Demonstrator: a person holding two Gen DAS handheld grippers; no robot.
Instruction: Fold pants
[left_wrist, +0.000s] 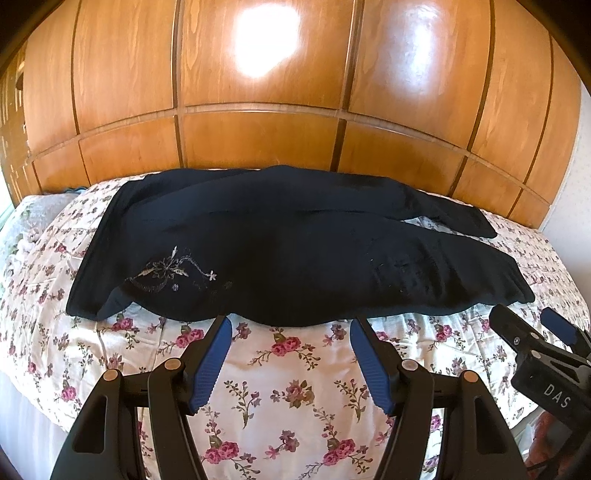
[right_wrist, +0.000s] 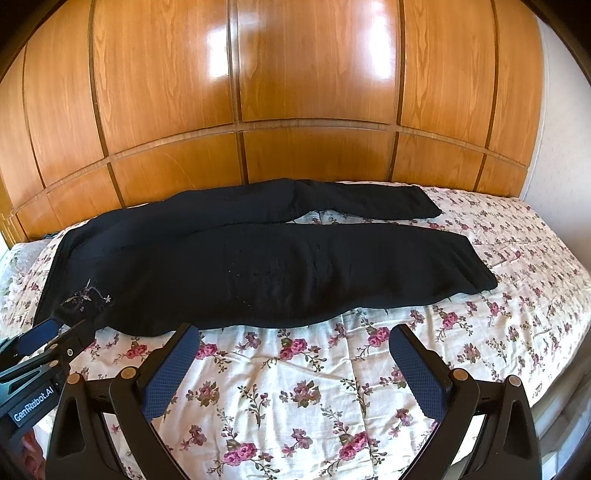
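Dark navy pants (left_wrist: 280, 243) lie spread flat across a floral bedspread (left_wrist: 288, 391), waist at the left with pale flower embroidery (left_wrist: 173, 271), both legs running to the right. My left gripper (left_wrist: 290, 326) hovers open just short of the pants' near edge, nothing between its blue pads. In the right wrist view the same pants (right_wrist: 258, 266) stretch across the bed, and my right gripper (right_wrist: 293, 336) stands open above the bedspread (right_wrist: 295, 398), close to the near leg's edge. Each gripper shows in the other's view: the right gripper (left_wrist: 532, 325) low right, the left gripper (right_wrist: 68, 326) low left.
A glossy wooden panelled wardrobe (left_wrist: 258, 92) rises directly behind the bed. A pale wall (right_wrist: 561, 129) is at the far right. A whitish pillow or blanket (left_wrist: 29, 218) lies at the bed's left end. The mattress edge (right_wrist: 565, 413) drops off at lower right.
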